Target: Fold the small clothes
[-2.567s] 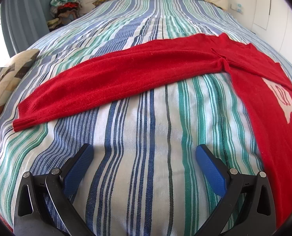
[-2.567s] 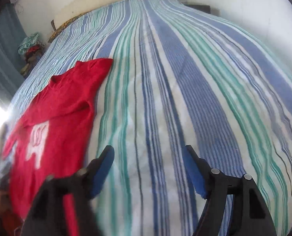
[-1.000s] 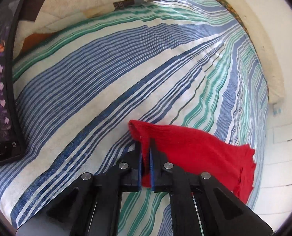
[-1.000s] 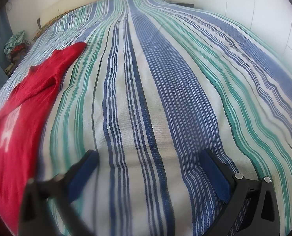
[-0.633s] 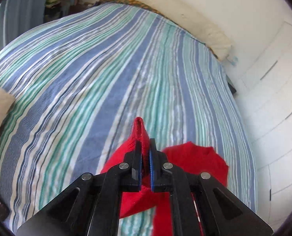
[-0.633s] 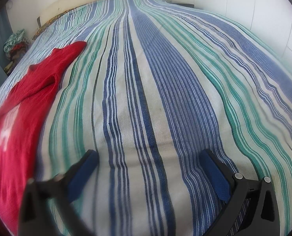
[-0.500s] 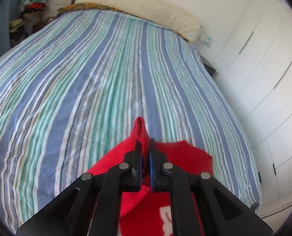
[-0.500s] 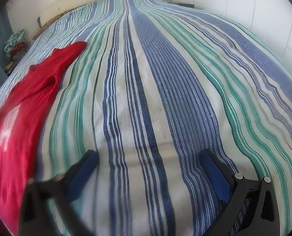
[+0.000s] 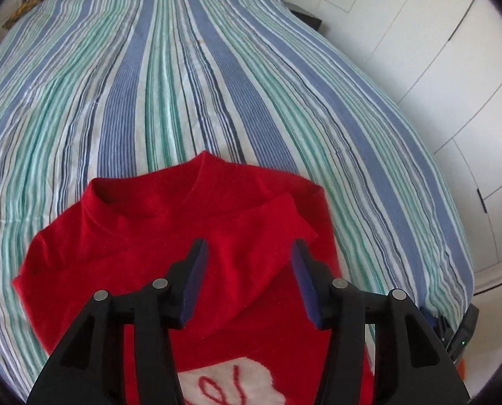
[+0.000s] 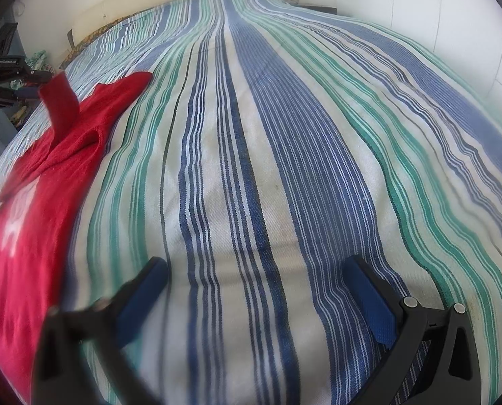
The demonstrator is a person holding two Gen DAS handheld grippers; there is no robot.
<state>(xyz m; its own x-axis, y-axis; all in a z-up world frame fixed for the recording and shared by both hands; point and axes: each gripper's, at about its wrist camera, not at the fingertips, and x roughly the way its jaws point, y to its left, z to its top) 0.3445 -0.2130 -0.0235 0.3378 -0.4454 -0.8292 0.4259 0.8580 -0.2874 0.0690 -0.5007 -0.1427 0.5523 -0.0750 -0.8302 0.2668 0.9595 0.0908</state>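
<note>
Sleeve (image 9: 251, 233) of the red sweater (image 9: 169, 222) now lies across its chest on the striped bed (image 9: 183, 67); half a second ago I had it pinched. Left gripper (image 9: 247, 276) jaws are opening, pads clear of fabric. Right gripper (image 10: 251, 297) idles wide over bare cover (its view alone shows the cuff (image 10: 60, 101) upright).

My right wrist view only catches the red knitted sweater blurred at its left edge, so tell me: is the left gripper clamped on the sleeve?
Observer: No. In the left wrist view the left gripper is opening, its blue pads apart with no fabric pinched between them.
Operator: Where does the sleeve run?
Observer: The sleeve runs slantwise across the chest of the red knitted sweater, just below the neckline.
</note>
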